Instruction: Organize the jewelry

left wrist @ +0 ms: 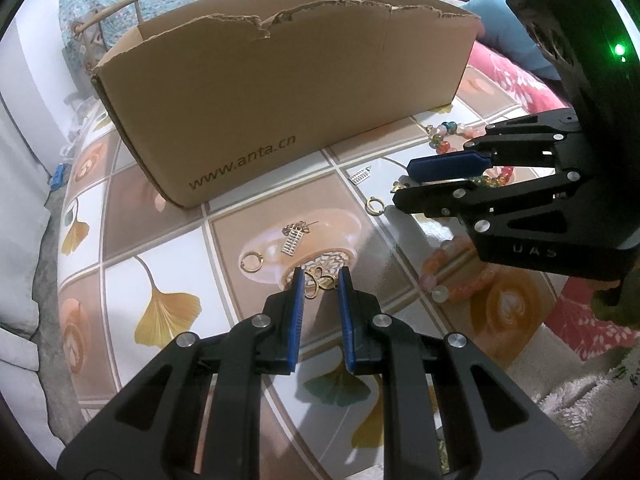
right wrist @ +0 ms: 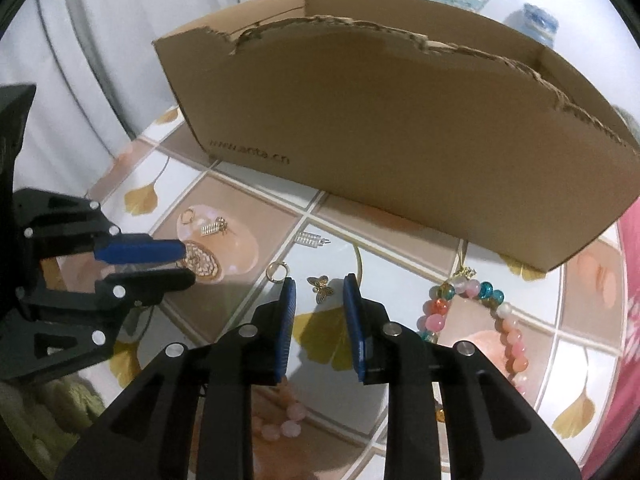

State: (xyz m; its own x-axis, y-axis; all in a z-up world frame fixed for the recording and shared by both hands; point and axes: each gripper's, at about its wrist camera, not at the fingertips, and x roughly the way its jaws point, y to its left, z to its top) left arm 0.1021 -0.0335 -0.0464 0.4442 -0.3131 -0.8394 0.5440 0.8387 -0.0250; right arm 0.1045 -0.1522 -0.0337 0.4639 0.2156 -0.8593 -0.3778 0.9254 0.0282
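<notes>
My left gripper is open, its tips on either side of a gold butterfly charm on the tablecloth. My right gripper is open around another gold butterfly charm. The right gripper also shows in the left wrist view, and the left gripper in the right wrist view. Gold rings, silver comb-like charms and bead bracelets lie scattered. An open cardboard box stands behind them.
The patterned tablecloth with ginkgo leaves covers the table. A pink fabric lies at the right, beyond the table edge. A white wall or curtain is at the left of the box.
</notes>
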